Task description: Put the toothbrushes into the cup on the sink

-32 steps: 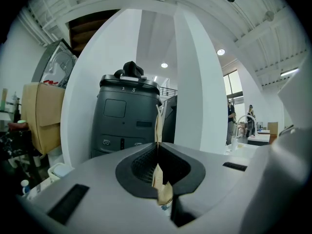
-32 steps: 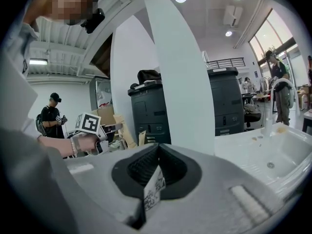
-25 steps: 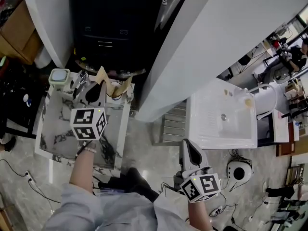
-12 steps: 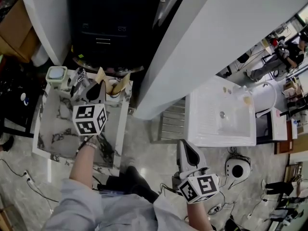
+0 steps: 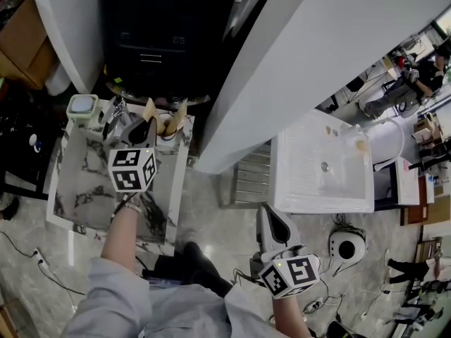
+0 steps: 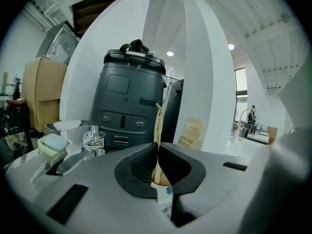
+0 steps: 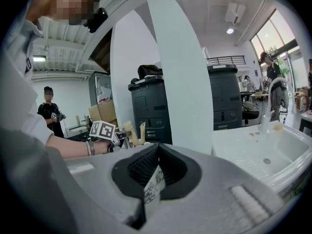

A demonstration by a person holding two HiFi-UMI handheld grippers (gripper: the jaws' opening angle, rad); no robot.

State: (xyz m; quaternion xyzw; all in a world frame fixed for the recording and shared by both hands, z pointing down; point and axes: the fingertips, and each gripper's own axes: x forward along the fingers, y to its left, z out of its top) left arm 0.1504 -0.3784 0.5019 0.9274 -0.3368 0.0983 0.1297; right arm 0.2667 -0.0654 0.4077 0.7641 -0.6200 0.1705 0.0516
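In the head view, the left hand-held gripper reaches across the marble sink to the cup beside the tap, where another toothbrush leans. The left gripper view shows its jaws clenched on a boxed toothbrush, held upright, probably so it can go in end-first. In the right gripper view, the right hand-held gripper is squeezed shut and idle, well apart from the sink.

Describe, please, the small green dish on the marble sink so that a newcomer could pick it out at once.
Find the white, grey-veined marble sink top at the head view's left. At its far left corner, left of the chrome tap, sits the pale green square dish, the only green thing there.
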